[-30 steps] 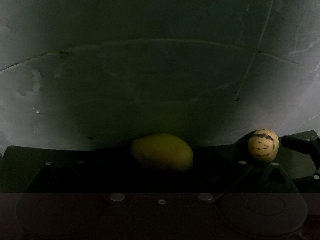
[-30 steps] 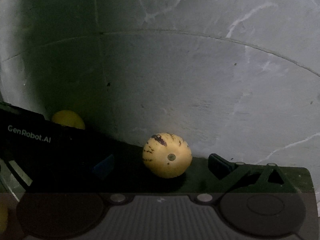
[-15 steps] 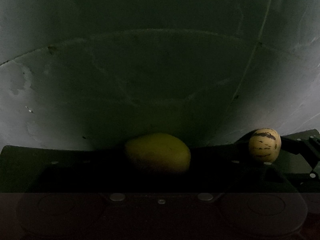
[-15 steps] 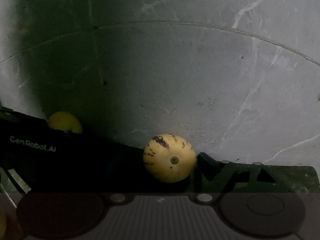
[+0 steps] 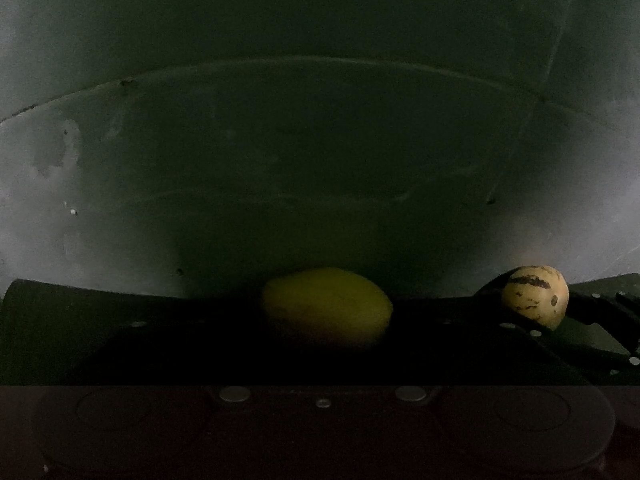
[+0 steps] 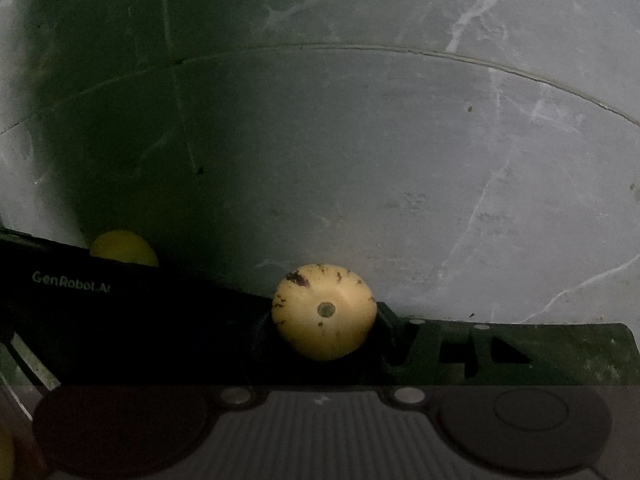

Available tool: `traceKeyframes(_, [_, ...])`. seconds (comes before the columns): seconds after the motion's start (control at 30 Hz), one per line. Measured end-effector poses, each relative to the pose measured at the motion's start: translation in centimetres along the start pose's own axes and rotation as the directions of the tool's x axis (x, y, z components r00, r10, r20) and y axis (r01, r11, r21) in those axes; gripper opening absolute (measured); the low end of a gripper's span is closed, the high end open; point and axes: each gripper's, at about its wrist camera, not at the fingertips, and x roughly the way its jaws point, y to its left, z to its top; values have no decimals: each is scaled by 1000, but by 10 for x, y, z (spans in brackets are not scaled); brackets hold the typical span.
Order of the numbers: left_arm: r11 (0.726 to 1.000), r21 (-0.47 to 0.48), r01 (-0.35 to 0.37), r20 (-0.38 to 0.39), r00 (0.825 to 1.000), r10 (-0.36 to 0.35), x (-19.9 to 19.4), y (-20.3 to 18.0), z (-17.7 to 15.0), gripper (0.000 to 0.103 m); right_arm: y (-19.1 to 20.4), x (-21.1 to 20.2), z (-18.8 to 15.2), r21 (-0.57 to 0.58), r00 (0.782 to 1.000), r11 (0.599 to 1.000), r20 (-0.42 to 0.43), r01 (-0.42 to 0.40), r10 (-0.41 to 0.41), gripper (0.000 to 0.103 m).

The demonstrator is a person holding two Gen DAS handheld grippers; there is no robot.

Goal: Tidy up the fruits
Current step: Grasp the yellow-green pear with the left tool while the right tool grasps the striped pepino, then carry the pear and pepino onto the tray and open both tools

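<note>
Right gripper [image 6: 326,340] closed onto speckled fruit [image 6: 325,311]; left's mango [image 5: 326,306] grip seemingly unchanged.

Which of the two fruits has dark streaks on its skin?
The round cream pepino melon in the right tongs; the oval mango in the left tongs is plain yellow-green.

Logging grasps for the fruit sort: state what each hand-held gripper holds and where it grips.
Right hand-held gripper: shut on the speckled round fruit, gripped across its sides. Left hand-held gripper: shut on the yellow mango; contact points too dark to see.
</note>
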Motion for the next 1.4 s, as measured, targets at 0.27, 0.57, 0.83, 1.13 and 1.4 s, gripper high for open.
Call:
traceKeyframes(0.27, [1000, -10, 11, 5, 1000, -11, -3, 1, -5, 73, -2, -2, -4, 8, 1000, 1000, 11, -22, 22, 57])
traceKeyframes(0.57, [1000, -10, 26, -5, 1000, -26, -11, 2, -10, 73, -5, -10, -14, 41, 995, 995, 41, -89, 87, 57])
traceKeyframes(0.83, [999, -9, 47, -9, 999, -47, -22, 5, -17, 73, -12, -21, -21, 54, 993, 994, 65, -99, 96, 57])
traceKeyframes(1.13, [996, 2, 84, 2, 996, -84, -40, 10, -29, 73, -16, -38, -25, 61, 993, 994, 75, -93, 89, 57])
traceKeyframes(1.4, [993, 15, 121, 7, 993, -121, -60, 14, -39, 73, -16, -53, -35, 77, 995, 994, 75, -77, 71, 57])
